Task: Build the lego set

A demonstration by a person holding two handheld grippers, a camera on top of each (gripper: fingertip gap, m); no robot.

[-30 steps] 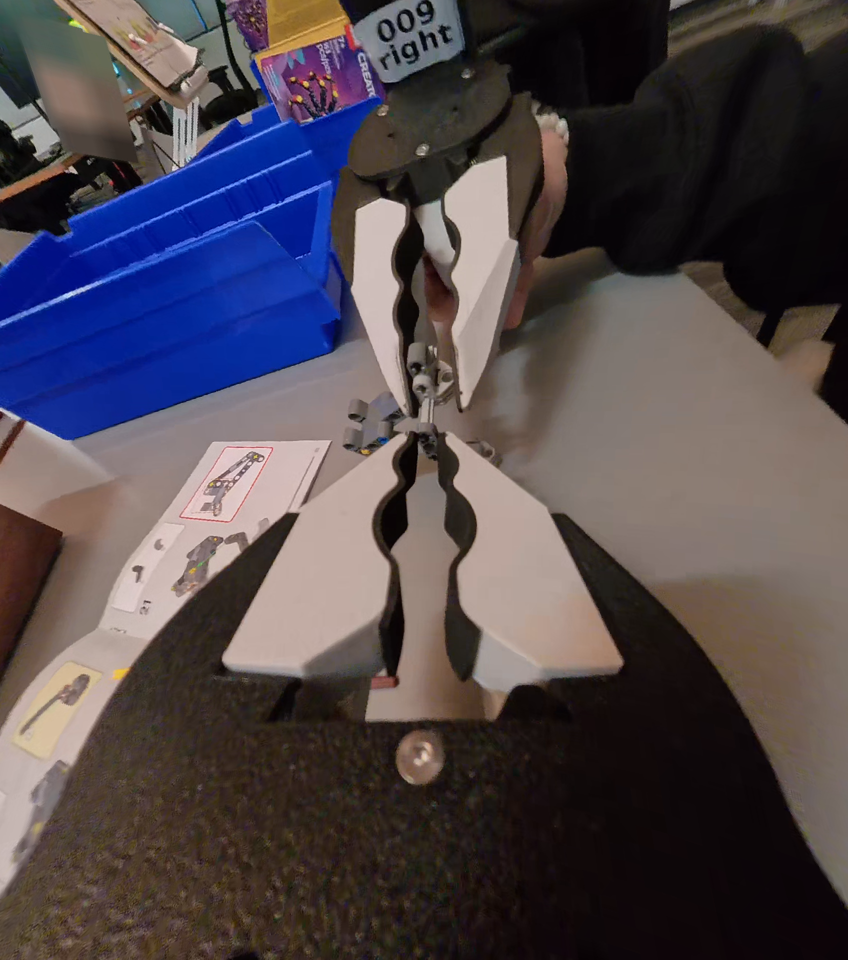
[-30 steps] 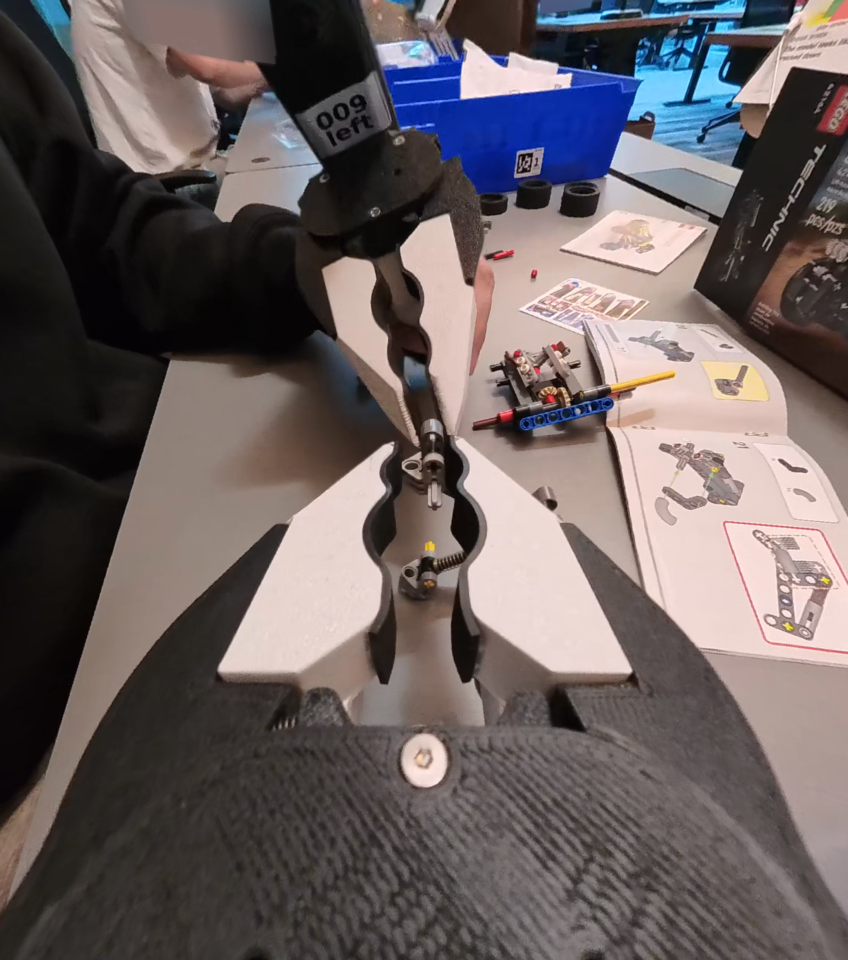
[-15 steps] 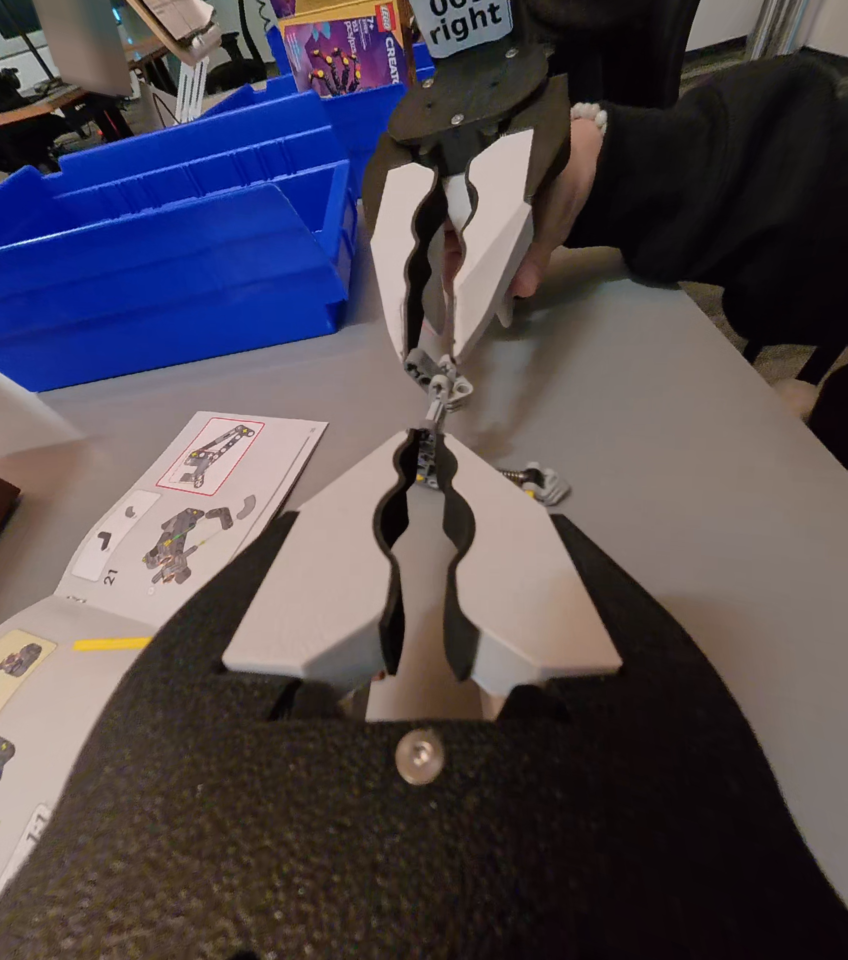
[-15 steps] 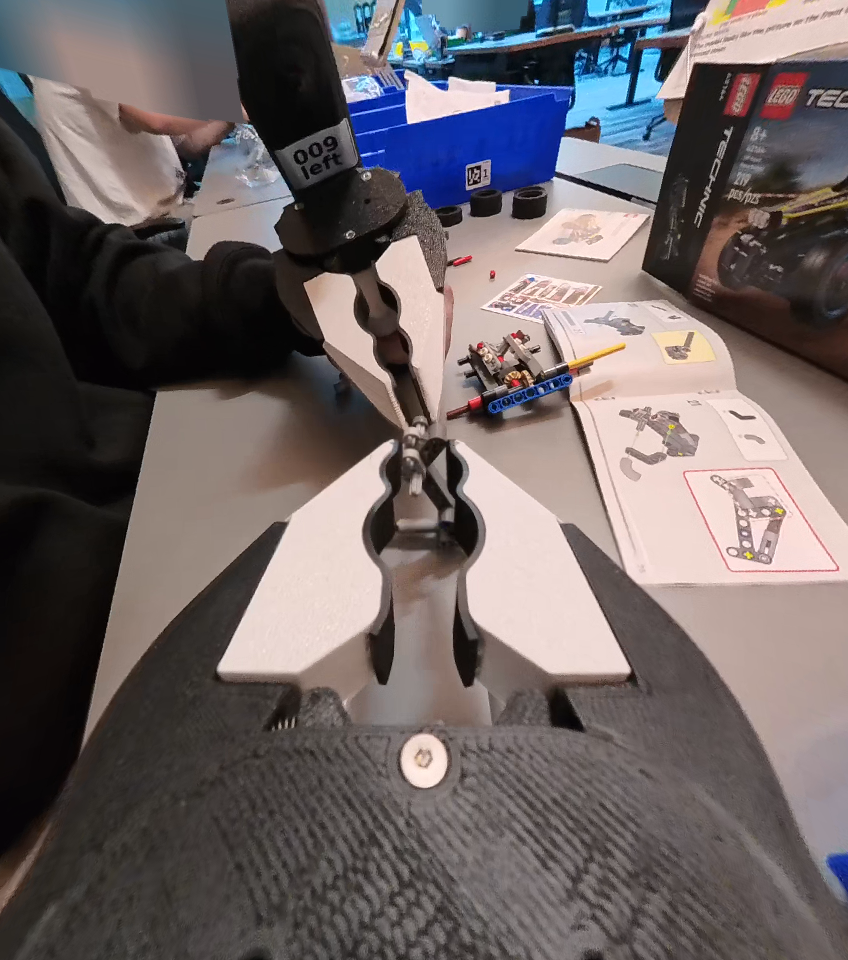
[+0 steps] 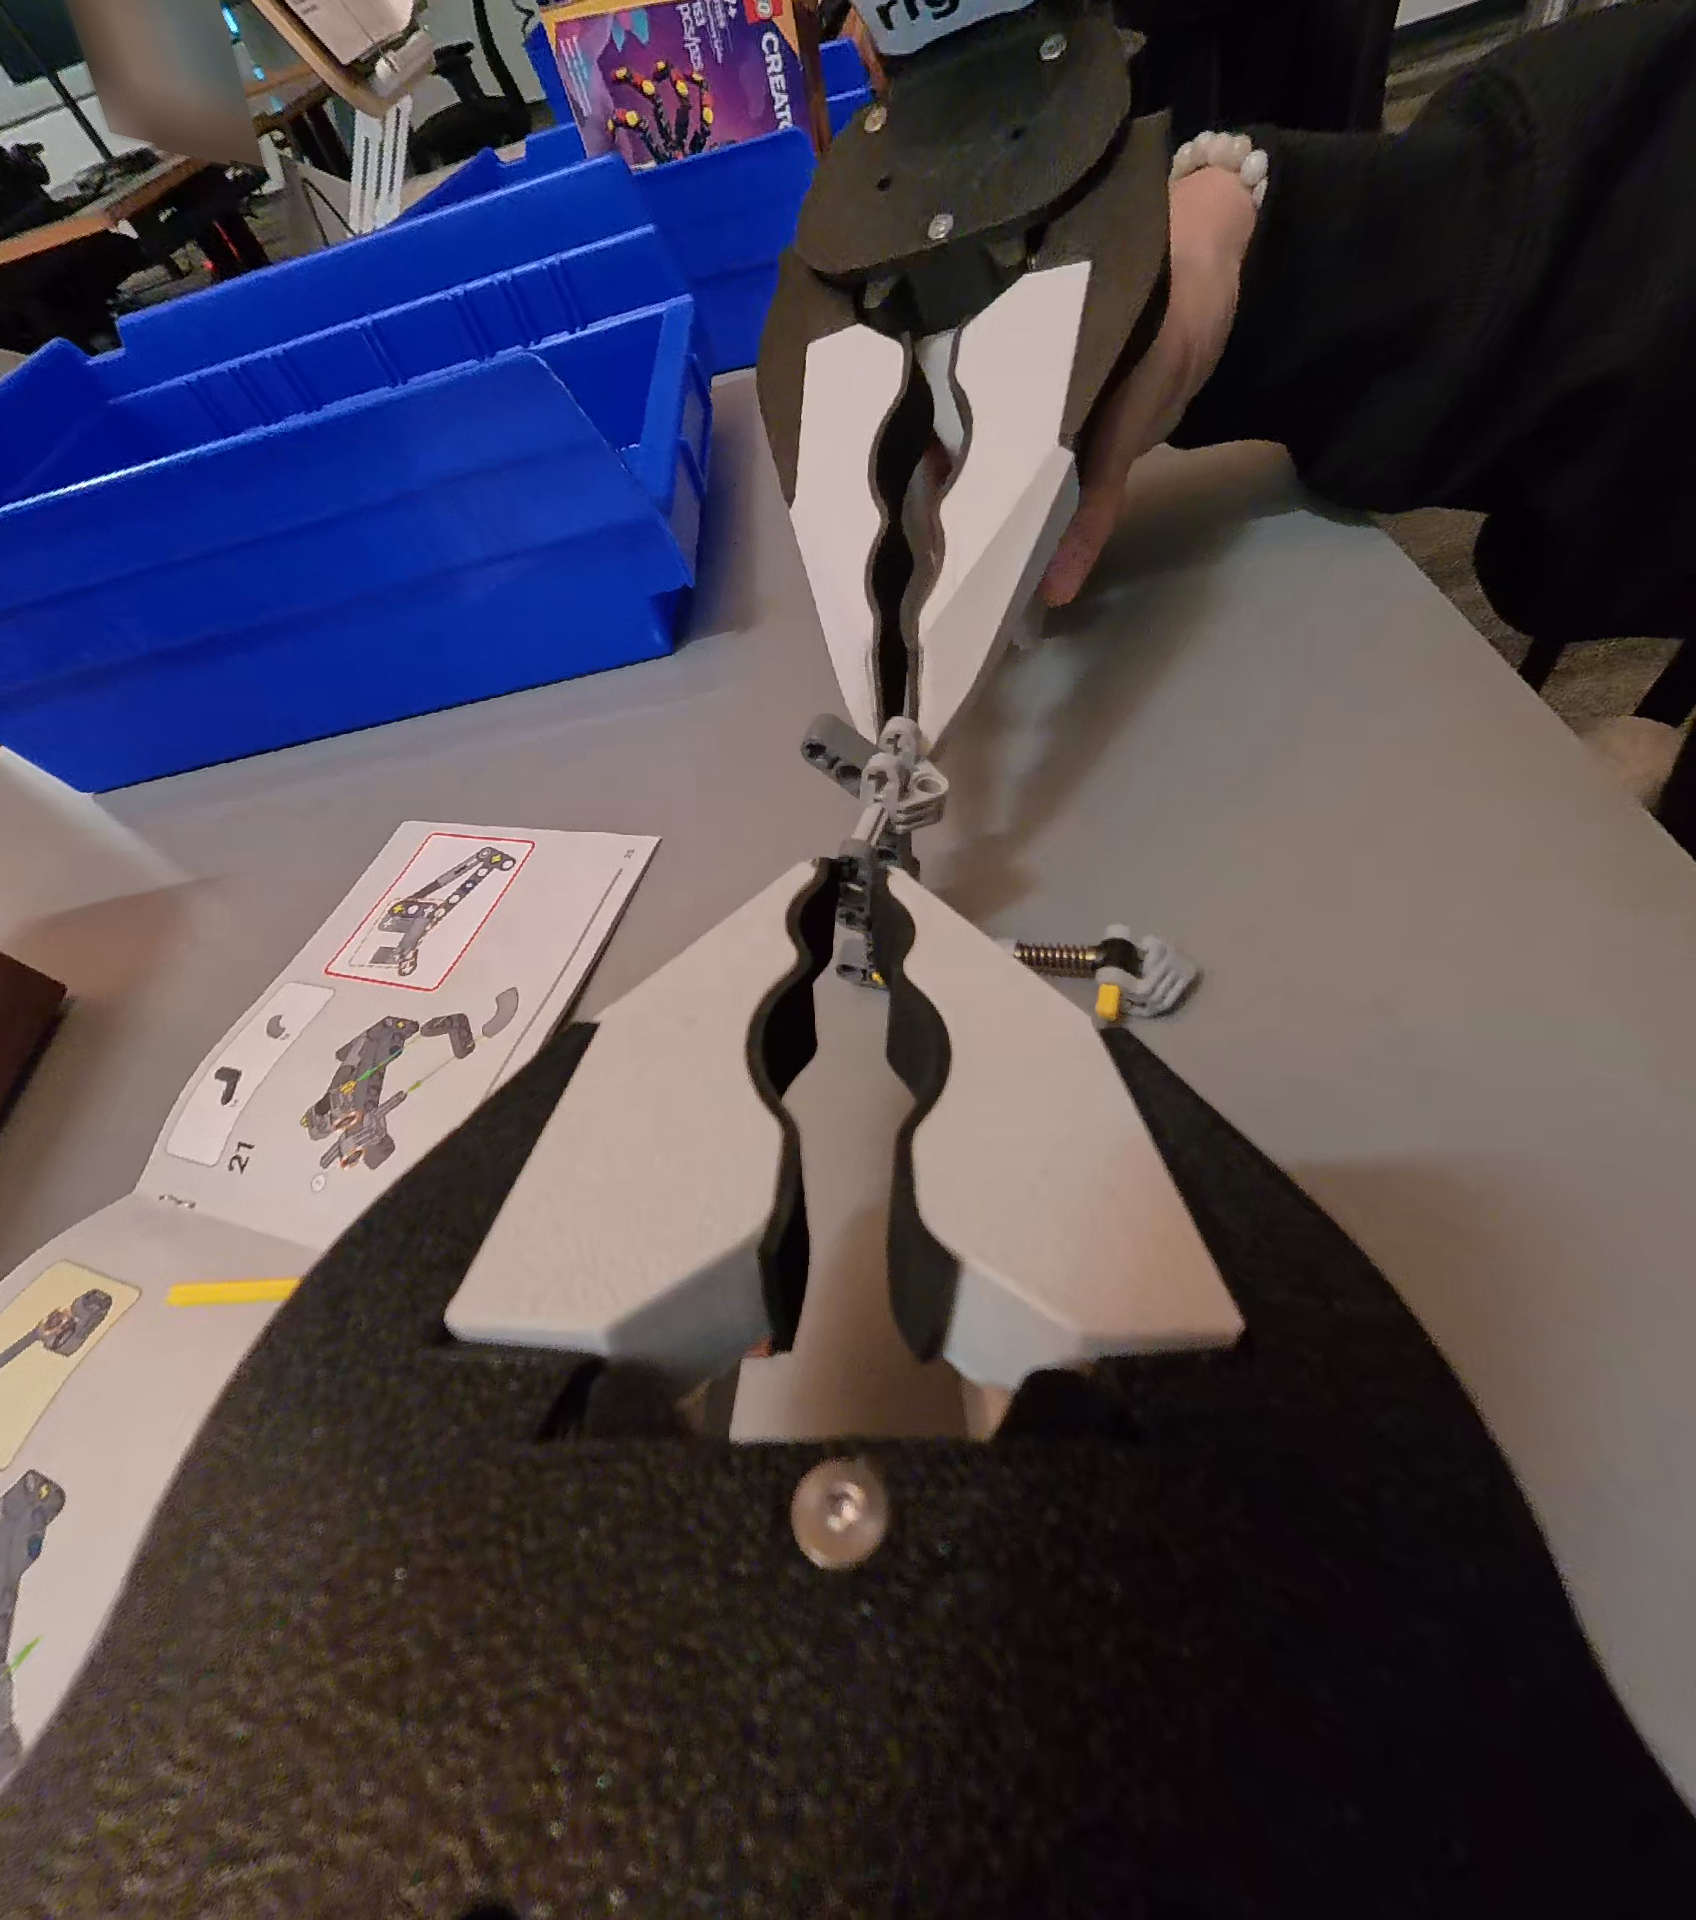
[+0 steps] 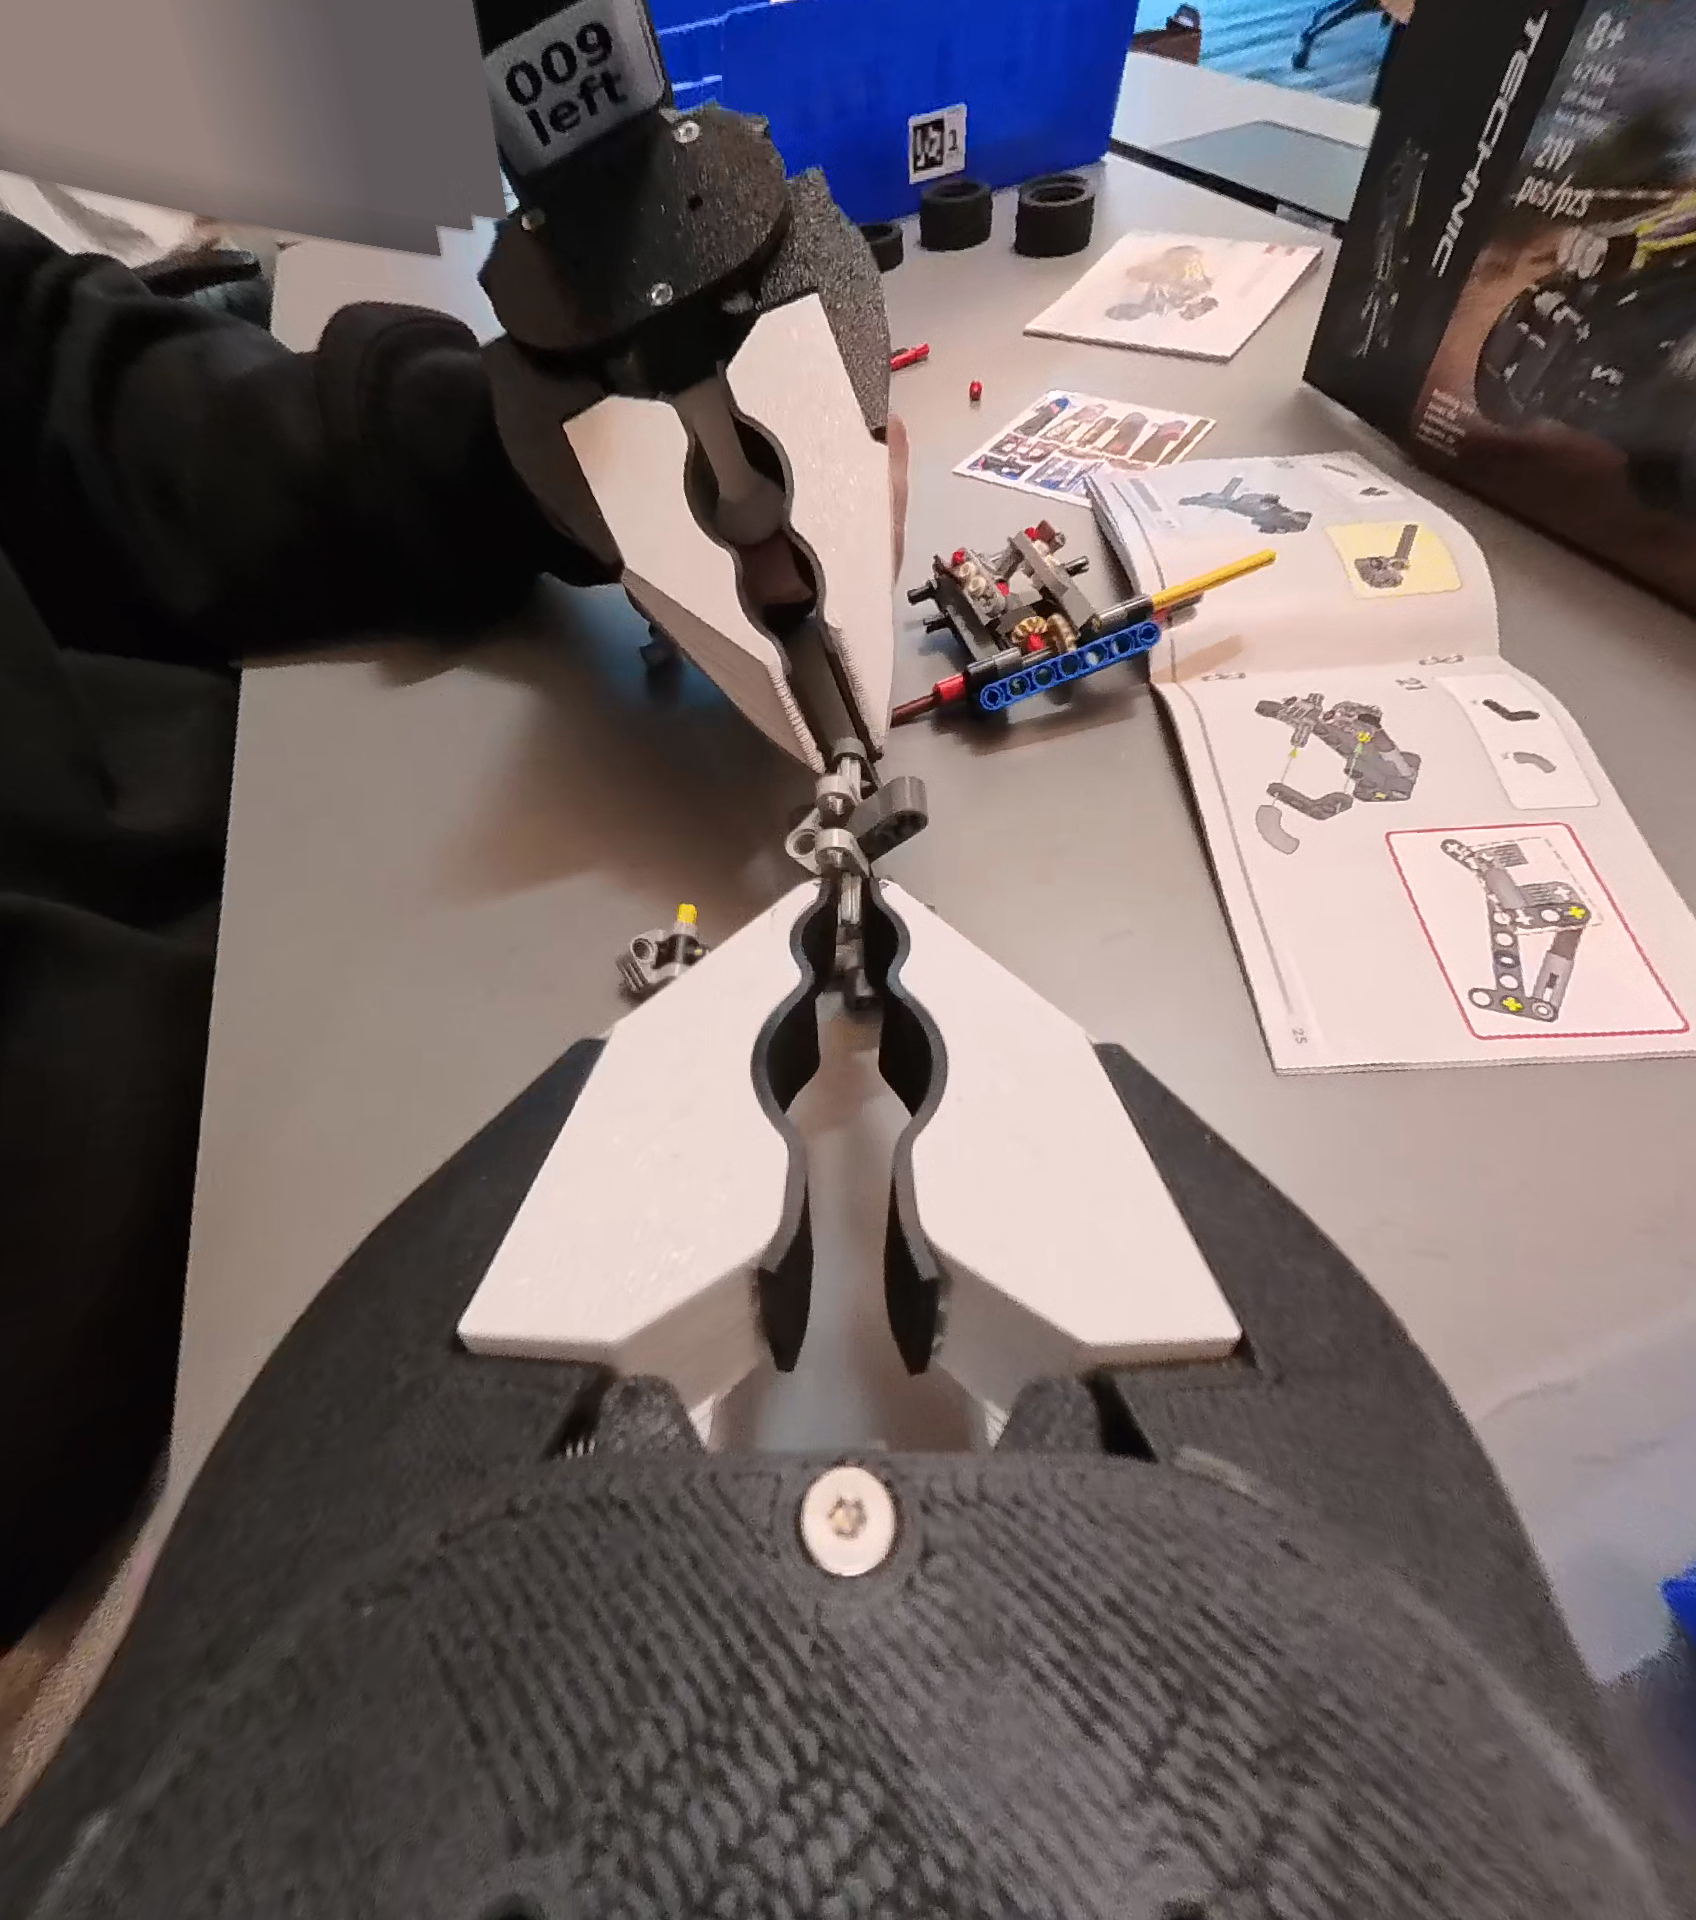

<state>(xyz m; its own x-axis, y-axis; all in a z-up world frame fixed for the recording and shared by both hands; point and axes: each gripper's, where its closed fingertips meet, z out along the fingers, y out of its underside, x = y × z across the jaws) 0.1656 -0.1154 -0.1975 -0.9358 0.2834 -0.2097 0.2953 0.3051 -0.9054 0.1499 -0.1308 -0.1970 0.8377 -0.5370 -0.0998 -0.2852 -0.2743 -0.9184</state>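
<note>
A small grey lego assembly (image 5: pixel 888 795) of connectors on a thin axle hangs above the grey table (image 5: pixel 1343 935), held between both grippers. My left gripper (image 5: pixel 854 883) is shut on its near, dark grey end. My right gripper (image 5: pixel 894 717) comes in from opposite, shut on the far light grey end. In the right wrist view my right gripper (image 6: pixel 844 899) grips the assembly (image 6: pixel 839 831) and my left gripper (image 6: pixel 844 753) holds a dark cylinder at its other end. A dark grey link (image 6: pixel 894 805) sticks out sideways.
A spring part with a yellow pin (image 5: pixel 1109 961) lies on the table, also in the right wrist view (image 6: pixel 662 945). A partial build with a blue beam (image 6: pixel 1041 639), an open instruction booklet (image 6: pixel 1446 831), the set's box (image 6: pixel 1602 260), tyres (image 6: pixel 958 213) and blue bins (image 5: pixel 304 520) surround the work area. The grippers are tip to tip, or close to it.
Both grippers stayed shut on the assembly and shifted together above the table. Their tips have drawn slightly apart, so more of the assembly shows between them.
</note>
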